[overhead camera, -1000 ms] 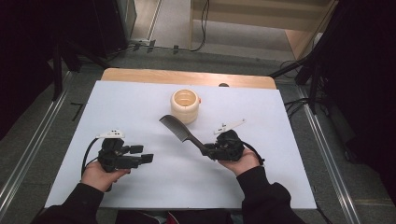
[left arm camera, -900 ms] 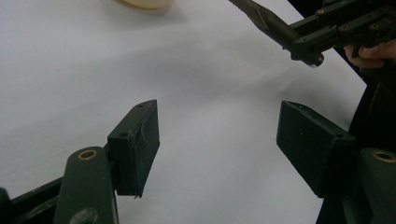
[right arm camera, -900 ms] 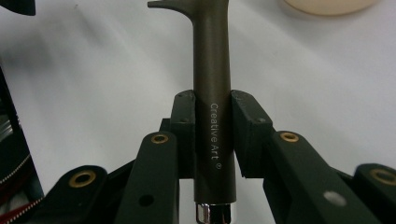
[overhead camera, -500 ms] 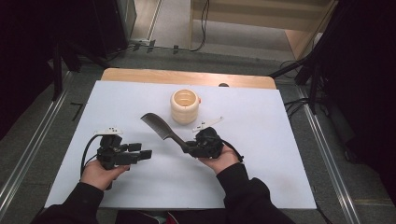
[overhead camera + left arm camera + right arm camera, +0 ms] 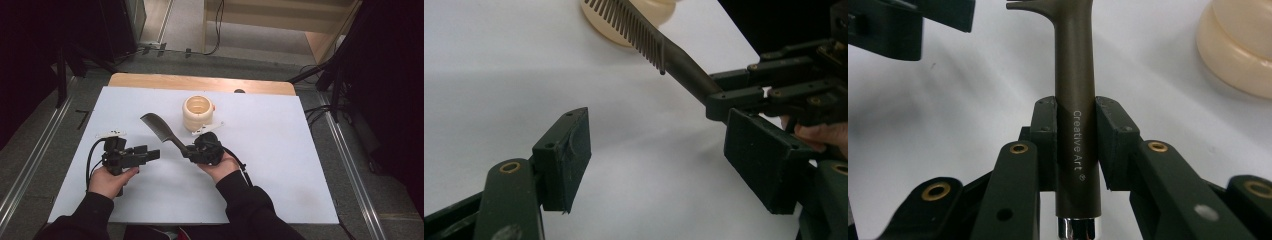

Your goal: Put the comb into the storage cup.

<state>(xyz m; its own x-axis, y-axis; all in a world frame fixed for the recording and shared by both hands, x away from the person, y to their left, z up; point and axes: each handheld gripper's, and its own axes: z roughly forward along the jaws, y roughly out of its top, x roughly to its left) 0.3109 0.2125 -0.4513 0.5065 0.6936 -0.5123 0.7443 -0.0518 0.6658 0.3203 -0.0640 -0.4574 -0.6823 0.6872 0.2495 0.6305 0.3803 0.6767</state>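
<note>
We hold a two-jaw gripper in each hand over a white table. Our right gripper is clamped on the handle of a dark comb, which points up and left, lifted near a cream round container. In the right gripper view, both jaws press the handle printed "Creative Art". Our left gripper has its jaws spread wide with nothing between them, just beside the comb. This looks like a handover; the left jaws would need to close around the comb's handle.
</note>
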